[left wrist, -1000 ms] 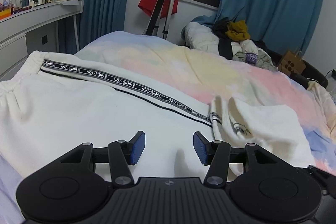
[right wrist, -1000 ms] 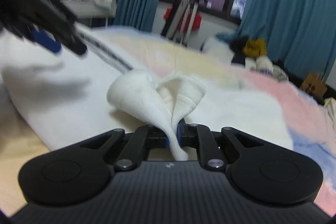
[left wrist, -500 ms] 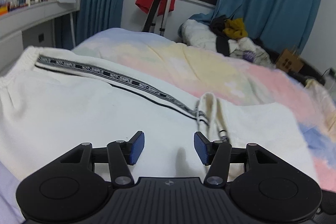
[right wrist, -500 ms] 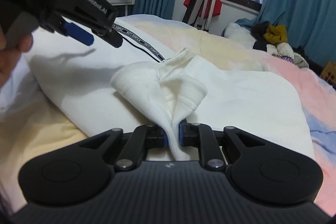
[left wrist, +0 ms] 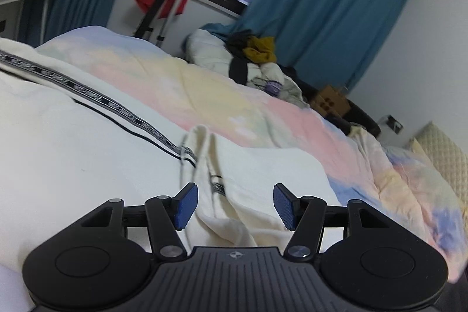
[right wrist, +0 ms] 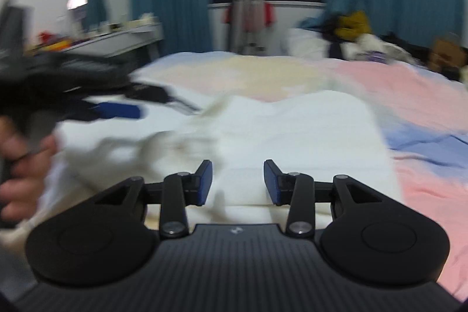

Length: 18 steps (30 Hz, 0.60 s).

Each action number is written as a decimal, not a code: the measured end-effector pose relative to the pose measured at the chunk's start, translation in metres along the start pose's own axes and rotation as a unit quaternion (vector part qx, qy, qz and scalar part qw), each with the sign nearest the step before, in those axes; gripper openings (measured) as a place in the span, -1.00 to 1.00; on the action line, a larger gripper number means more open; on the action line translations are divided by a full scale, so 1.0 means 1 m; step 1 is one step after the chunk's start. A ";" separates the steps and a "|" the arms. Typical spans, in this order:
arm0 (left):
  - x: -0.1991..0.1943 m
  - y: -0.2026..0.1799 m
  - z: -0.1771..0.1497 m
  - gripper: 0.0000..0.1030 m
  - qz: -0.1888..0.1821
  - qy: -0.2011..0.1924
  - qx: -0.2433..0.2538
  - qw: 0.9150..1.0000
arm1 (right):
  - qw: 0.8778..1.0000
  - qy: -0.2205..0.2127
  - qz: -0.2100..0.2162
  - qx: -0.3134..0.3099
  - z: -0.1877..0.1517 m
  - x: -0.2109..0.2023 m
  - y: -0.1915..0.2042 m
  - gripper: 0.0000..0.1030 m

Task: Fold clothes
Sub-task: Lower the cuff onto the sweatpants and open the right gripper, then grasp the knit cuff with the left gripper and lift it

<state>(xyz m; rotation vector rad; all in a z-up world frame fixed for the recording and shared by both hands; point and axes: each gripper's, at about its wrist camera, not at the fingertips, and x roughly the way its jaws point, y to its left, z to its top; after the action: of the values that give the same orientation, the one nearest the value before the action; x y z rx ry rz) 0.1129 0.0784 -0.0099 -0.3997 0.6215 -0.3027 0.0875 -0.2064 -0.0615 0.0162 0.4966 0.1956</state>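
White trousers (left wrist: 73,154) with a black lettered side stripe (left wrist: 96,101) lie across the bed. Their cuff end (left wrist: 222,195) is folded back and rumpled just ahead of my left gripper (left wrist: 235,206), which is open and empty, its blue pads on either side of the cuff. In the right wrist view the trousers (right wrist: 292,130) spread white ahead of my right gripper (right wrist: 237,180), which is open and empty. The left gripper (right wrist: 117,110) shows blurred at the left there, held by a hand (right wrist: 20,165).
The bed has a pastel pink, yellow and blue cover (left wrist: 234,95). A heap of clothes (left wrist: 257,60) lies at its far end, with a cardboard box (left wrist: 330,101) beyond. A desk (right wrist: 117,40) stands at left; teal curtains (left wrist: 327,13) and a window are behind.
My right gripper has opened and let go of the trouser cuff, which has dropped onto the garment. My left gripper has shifted right and tilted, now framing the cuff.
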 end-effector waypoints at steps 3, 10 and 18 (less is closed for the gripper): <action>0.002 0.000 -0.007 0.16 0.011 0.006 0.000 1.000 | 0.999 0.012 -0.031 0.029 -0.004 0.023 -0.015 -0.18; -0.035 0.041 0.001 0.54 0.094 -0.010 -0.104 0.990 | 0.997 0.048 -0.020 0.051 -0.020 0.048 -0.020 -0.19; -0.109 0.133 -0.003 0.68 0.126 -0.049 -0.300 0.944 | 0.995 0.055 -0.008 0.081 -0.021 0.041 -0.028 -0.20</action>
<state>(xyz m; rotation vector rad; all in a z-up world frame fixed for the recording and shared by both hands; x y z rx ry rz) 0.0469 0.2378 -0.0171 -0.9062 0.6527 0.1632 0.1173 -0.2265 -0.1012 0.1594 0.6218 0.1403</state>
